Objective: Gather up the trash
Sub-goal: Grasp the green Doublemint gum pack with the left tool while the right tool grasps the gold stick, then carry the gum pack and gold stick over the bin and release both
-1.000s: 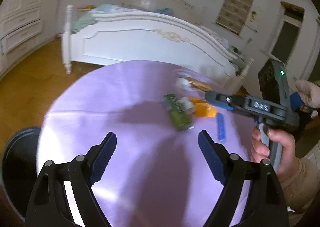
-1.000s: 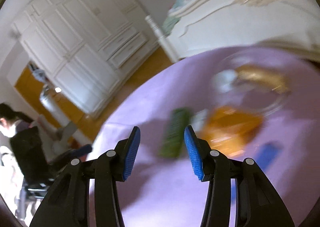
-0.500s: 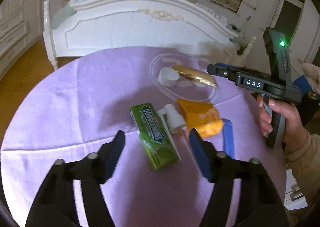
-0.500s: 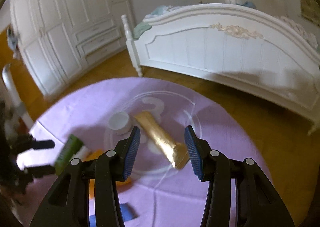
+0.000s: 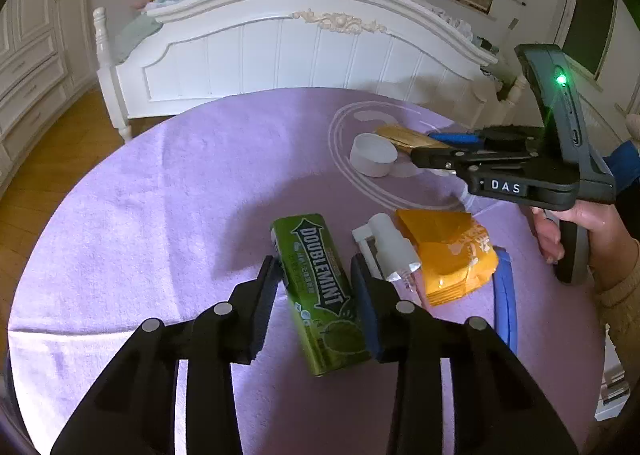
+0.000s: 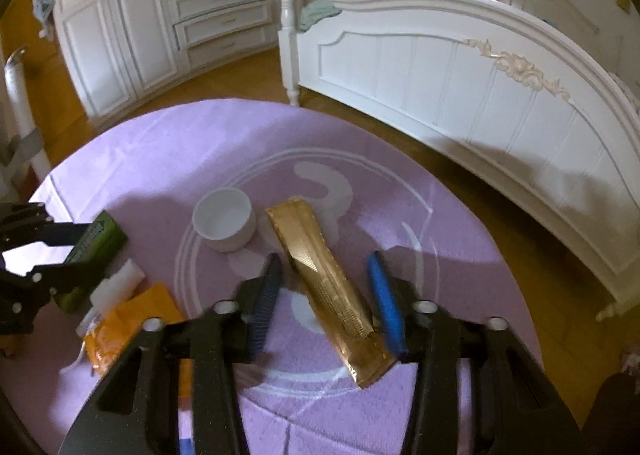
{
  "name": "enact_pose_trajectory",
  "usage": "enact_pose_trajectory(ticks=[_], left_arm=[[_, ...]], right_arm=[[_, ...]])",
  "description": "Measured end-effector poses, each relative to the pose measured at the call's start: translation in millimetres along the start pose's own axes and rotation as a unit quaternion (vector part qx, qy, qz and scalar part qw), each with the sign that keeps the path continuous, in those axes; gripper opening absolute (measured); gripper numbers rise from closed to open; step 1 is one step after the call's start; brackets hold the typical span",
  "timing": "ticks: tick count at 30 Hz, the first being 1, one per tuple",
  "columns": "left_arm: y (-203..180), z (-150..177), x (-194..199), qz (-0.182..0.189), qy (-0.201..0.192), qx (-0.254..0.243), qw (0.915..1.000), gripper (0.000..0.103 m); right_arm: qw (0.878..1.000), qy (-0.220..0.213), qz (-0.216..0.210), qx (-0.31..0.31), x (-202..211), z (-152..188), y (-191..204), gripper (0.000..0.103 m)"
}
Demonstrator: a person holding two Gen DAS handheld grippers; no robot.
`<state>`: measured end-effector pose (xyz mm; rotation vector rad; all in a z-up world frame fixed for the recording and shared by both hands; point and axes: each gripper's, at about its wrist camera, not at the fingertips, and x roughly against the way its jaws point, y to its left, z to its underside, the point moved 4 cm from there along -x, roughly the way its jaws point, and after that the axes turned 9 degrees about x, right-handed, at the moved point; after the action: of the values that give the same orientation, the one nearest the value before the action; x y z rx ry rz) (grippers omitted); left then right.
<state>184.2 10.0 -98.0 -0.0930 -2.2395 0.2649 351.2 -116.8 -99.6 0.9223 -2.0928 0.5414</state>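
1. Surface: round table under a purple cloth (image 5: 160, 195), with a white bed (image 5: 304, 51) beyond it.
2. Litter on the cloth: green gum pack (image 5: 320, 291), white spray nozzle (image 5: 390, 247), orange packet (image 5: 448, 251), blue strip (image 5: 505, 295), white cup (image 6: 224, 219), gold sachet (image 6: 328, 287).
3. Left gripper (image 5: 318, 295): narrowed around the gum pack, one finger on each long side. The right pad looks to be touching the pack. Contact on the left side cannot be confirmed, so a firm hold is not established.
4. Right gripper (image 6: 326, 295): moderately wide, straddling the gold sachet, which lies flat on the cloth at a slant between the fingers. Gaps show on both sides; nothing is held.
5. Step in hand, by judgement: both tools are set for a pick, left on the gum pack, right on the sachet. No item is lifted.
6. Next move calls for: closing each tool fully, then lifting. The sachet is thin and flat, so the fingers likely need to press down to the cloth before pinching, or it may slip.
7. No bin is visible in either view.
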Motion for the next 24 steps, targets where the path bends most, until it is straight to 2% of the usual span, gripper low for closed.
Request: enact_pose_trajectory(ticks=[1, 2, 3, 9, 15, 21, 24], left_arm=[[0.8, 0.3, 0.4, 0.002, -0.001, 0.001, 1.0, 0.036], [2.2, 0.8, 1.7, 0.004, -0.002, 0.004, 1.0, 0.035], [3.8, 1.4, 3.0, 0.006, -0.002, 0.006, 1.0, 0.035], [10.2, 11.3, 24.8, 0.034, -0.018, 0.022, 0.999, 0.033], [16.2, 20.1, 62.4, 0.05, -0.049, 0.037, 0.9968, 0.031], [28.1, 32.9, 105.9, 0.059, -0.084, 0.053, 0.9933, 0.031], [37.2, 41.1, 126.7, 0.06, -0.103, 0.062, 0.9909, 0.031]], right_arm=[[1.0, 0.0, 0.001, -0.002, 0.9, 0.4, 0.6, 0.022], [1.0, 0.0, 0.0, -0.004, 1.8, 1.5, 1.2, 0.012], [1.0, -0.001, -0.005, -0.012, 3.3, 3.0, 1.8, 0.011], [0.994, -0.024, -0.049, -0.09, 33.9, 21.1, 6.4, 0.011], [0.975, -0.089, -0.11, -0.172, 89.7, 27.1, 24.2, 0.011], [0.965, -0.122, -0.147, -0.18, 130.8, 16.6, 64.7, 0.011], [0.966, -0.123, -0.158, -0.166, 141.1, 8.2, 91.3, 0.011]])
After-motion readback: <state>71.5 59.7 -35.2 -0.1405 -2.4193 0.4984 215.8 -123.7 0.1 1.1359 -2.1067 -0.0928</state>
